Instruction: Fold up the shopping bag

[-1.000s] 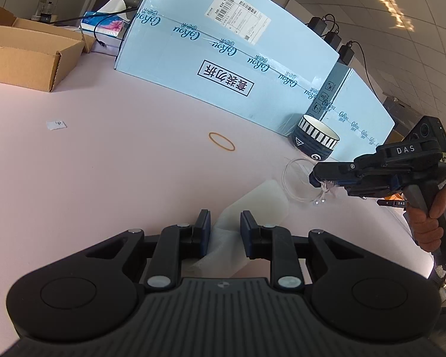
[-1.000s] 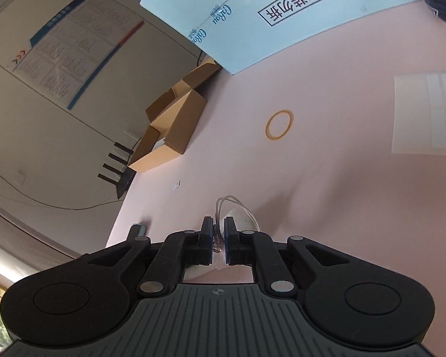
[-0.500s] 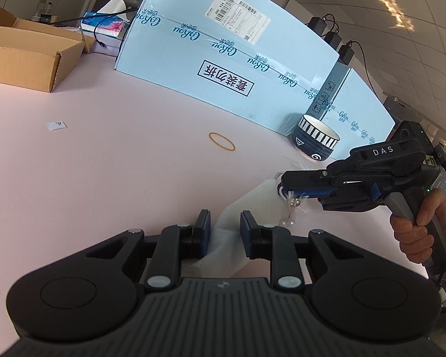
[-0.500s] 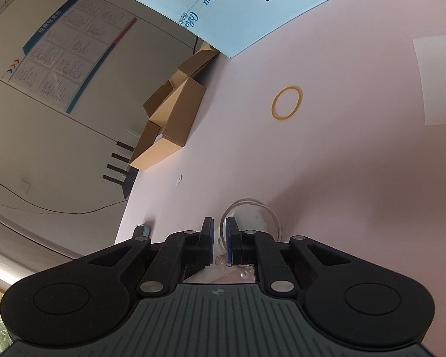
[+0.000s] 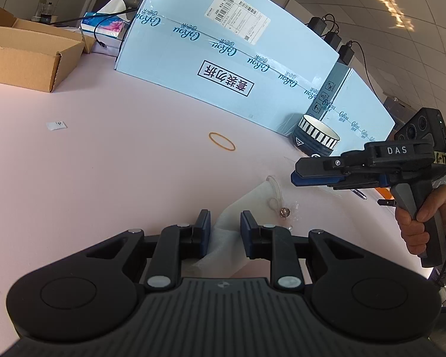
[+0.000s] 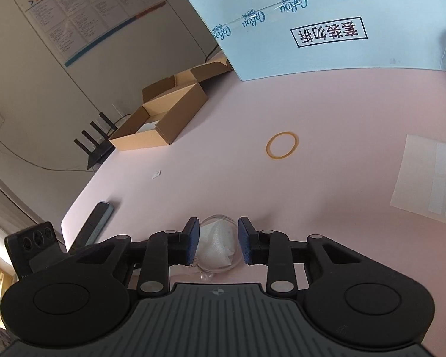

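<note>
The white translucent shopping bag [image 5: 246, 199] lies bunched on the pink table [image 5: 104, 178]. Its cord handle [image 5: 274, 189] rests folded back on top of it. My left gripper [image 5: 225, 228] is low over the near end, shut on the bunched fabric between its blue pads. My right gripper [image 5: 294, 176], held by a hand [image 5: 425, 223], hovers just above and to the right of the bag. In the right wrist view its jaws are opening around my right gripper [image 6: 218, 238] midpoint. The bag [image 6: 215, 248] shows below them, untouched by the pads.
A yellow rubber band [image 5: 221, 142] lies beyond the bag. A striped bowl [image 5: 316, 139] and a big light-blue box [image 5: 223, 68] stand at the back, with an open cardboard box [image 5: 29, 56] far left. A phone [image 6: 95, 223] lies at the table's edge, a paper sheet [image 6: 428, 175] to the right.
The right gripper carried the cord handle leftward onto the bag, let go, then rose and drew back to the right with its jaws parting. The left gripper stayed still.
</note>
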A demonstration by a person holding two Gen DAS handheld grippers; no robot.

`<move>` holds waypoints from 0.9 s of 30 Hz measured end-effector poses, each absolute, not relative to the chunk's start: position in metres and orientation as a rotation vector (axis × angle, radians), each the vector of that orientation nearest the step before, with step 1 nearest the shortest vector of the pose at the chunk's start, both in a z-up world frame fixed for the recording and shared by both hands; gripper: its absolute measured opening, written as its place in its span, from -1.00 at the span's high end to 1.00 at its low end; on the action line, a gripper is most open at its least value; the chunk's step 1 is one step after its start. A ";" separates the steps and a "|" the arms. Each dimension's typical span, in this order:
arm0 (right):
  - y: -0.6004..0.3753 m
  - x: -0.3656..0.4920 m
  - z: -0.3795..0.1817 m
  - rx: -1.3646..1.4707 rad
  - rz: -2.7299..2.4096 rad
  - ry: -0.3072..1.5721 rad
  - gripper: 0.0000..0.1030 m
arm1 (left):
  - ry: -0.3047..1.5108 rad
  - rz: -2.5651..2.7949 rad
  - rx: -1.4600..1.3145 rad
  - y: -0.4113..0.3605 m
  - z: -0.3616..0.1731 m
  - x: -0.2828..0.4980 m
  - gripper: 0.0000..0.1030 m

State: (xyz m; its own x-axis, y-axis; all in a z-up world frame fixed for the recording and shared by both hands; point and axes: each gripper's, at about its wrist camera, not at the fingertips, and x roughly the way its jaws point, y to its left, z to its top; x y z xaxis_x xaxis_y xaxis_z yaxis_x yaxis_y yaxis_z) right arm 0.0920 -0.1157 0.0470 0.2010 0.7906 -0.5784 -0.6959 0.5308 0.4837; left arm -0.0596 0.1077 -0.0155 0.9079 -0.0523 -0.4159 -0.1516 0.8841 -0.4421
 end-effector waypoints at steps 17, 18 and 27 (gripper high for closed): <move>-0.100 0.090 0.022 0.055 1.125 0.904 0.57 | 0.435 0.051 -0.498 0.109 -0.016 -0.059 0.61; -0.096 0.088 0.023 0.027 1.128 0.891 0.57 | 0.435 0.052 -0.497 0.109 -0.016 -0.059 0.61; -0.092 0.088 0.029 0.026 1.167 0.874 0.51 | 0.435 0.051 -0.502 0.110 -0.016 -0.058 0.61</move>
State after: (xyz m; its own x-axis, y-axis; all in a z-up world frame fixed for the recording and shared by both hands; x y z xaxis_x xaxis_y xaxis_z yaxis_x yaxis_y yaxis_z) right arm 0.0878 -0.0916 0.0293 0.1122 0.8047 -0.5830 -0.7857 0.4310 0.4438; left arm -0.0584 0.1097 -0.0158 0.9076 -0.0574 -0.4159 -0.1529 0.8774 -0.4548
